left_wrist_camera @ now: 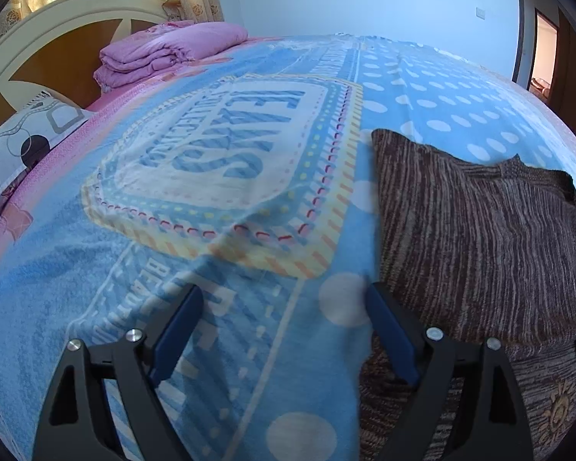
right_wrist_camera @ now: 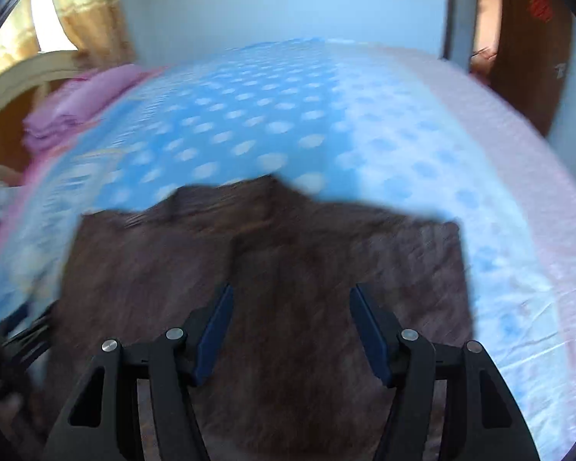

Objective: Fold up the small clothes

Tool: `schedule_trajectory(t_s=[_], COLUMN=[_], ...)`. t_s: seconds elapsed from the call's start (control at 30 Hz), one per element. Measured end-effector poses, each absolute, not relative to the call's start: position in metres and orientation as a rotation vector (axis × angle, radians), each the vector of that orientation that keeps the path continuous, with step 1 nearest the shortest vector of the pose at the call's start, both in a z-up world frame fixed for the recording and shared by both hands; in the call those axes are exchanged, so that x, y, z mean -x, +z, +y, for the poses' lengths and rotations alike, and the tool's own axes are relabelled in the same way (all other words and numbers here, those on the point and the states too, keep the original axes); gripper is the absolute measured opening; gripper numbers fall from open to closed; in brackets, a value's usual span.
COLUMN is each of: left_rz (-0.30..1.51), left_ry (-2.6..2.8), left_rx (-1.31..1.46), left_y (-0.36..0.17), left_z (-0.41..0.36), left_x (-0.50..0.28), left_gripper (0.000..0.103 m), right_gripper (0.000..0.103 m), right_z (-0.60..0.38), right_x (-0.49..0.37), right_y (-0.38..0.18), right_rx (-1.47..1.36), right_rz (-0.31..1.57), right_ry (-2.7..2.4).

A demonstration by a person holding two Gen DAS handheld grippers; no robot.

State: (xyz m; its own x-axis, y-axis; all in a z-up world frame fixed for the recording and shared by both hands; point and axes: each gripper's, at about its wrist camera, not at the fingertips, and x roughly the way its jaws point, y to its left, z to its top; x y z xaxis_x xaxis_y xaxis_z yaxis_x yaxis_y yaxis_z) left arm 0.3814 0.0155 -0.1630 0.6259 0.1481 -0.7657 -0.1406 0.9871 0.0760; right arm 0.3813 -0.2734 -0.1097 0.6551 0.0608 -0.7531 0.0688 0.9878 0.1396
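Note:
A small brown striped knit garment lies spread flat on the blue dotted bedspread. In the left wrist view it fills the right side. My left gripper is open and empty, over the bedspread just left of the garment's left edge. In the blurred right wrist view the garment lies under and ahead of my right gripper, which is open and empty above its middle. A sun-shaped patch shows on the garment's near right part.
A folded pink quilt and a patterned pillow lie by the cream headboard at the far left. An open doorway is at the far right. The bed's pale pink edge runs along the right.

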Motion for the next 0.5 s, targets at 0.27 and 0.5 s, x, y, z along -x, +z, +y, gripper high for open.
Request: schedule_trajectory(t_s=[0.27, 0.5], left_rz=[0.881, 0.891], left_ry=[0.186, 0.232], left_rx=[-0.027, -0.029], left_y=[-0.163, -0.165], left_z=[0.014, 0.022], left_x=[-0.38, -0.375], left_gripper=[0.094, 0.102], right_gripper=[0.009, 0.002], right_z=[-0.217, -0.21], right_x=[-0.362, -0.338], right_y=[-0.151, -0.15], right_rx=[-0.119, -0.085], right_rz=[0.934, 0.931], right_ry=[0.147, 0.194])
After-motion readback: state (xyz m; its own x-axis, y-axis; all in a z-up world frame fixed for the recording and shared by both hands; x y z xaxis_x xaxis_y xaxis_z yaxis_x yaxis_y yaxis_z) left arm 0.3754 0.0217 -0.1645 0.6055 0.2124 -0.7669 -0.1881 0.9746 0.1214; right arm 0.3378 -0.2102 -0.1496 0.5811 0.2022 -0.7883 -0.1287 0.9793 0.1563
